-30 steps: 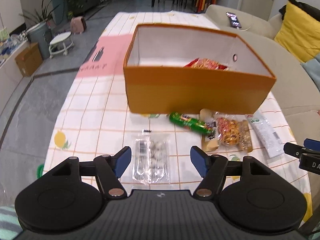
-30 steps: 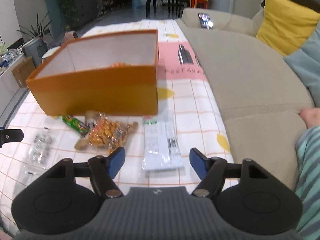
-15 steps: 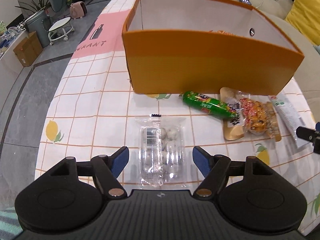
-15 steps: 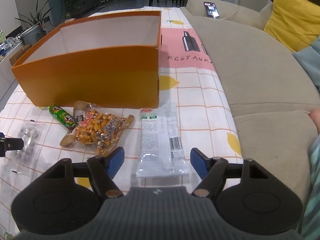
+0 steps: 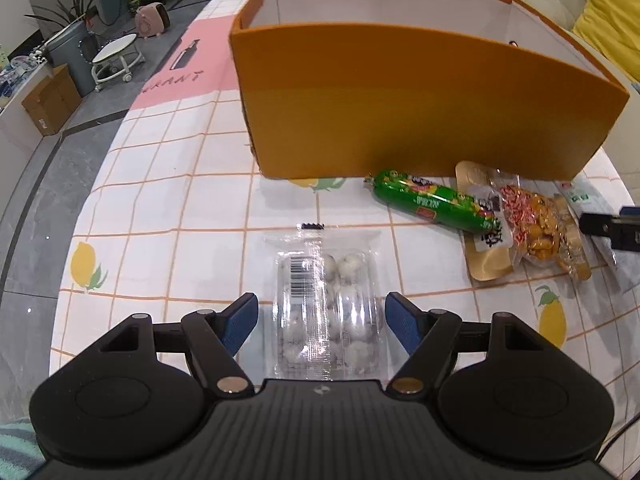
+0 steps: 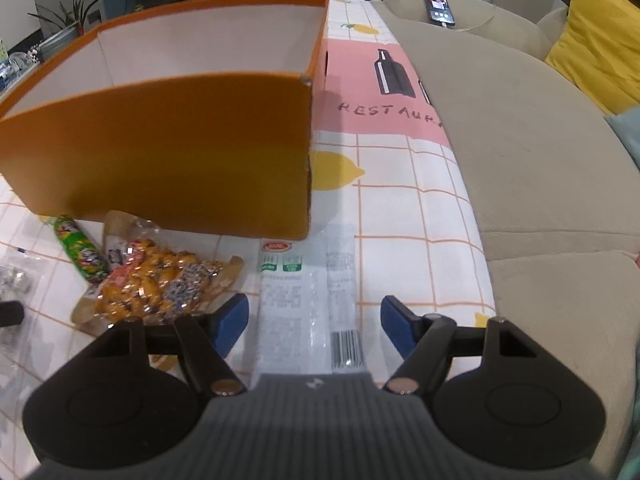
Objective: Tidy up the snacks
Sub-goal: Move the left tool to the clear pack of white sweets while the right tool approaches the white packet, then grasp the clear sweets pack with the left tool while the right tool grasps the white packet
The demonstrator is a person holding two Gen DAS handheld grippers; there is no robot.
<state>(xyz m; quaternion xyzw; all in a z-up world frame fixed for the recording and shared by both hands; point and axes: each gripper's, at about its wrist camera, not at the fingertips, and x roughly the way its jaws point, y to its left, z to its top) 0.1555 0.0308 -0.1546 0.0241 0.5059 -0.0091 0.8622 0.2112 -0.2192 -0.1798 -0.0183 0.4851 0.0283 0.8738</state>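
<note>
An orange box (image 5: 400, 112) stands on the tablecloth, also in the right wrist view (image 6: 160, 160). My left gripper (image 5: 322, 318) is open, its blue pads either side of a clear pack of white balls (image 5: 328, 312) lying flat. My right gripper (image 6: 314, 324) is open, low over a long white and green packet (image 6: 308, 300). A green sausage snack (image 5: 432, 200) and a bag of orange snacks (image 5: 536, 228) lie between them in front of the box. The right gripper's tip (image 5: 612, 228) shows at the left view's right edge.
A beige sofa (image 6: 540, 160) runs along the table's right side, with a phone (image 6: 438, 8) and a yellow cushion (image 6: 600, 48) on it. To the left are floor, a white stool (image 5: 118, 58) and a cardboard carton (image 5: 52, 100).
Both grippers have moved forward and down toward the table. The clear pack now sits between the left pads, and the white packet between the right pads. Both stayed open.
</note>
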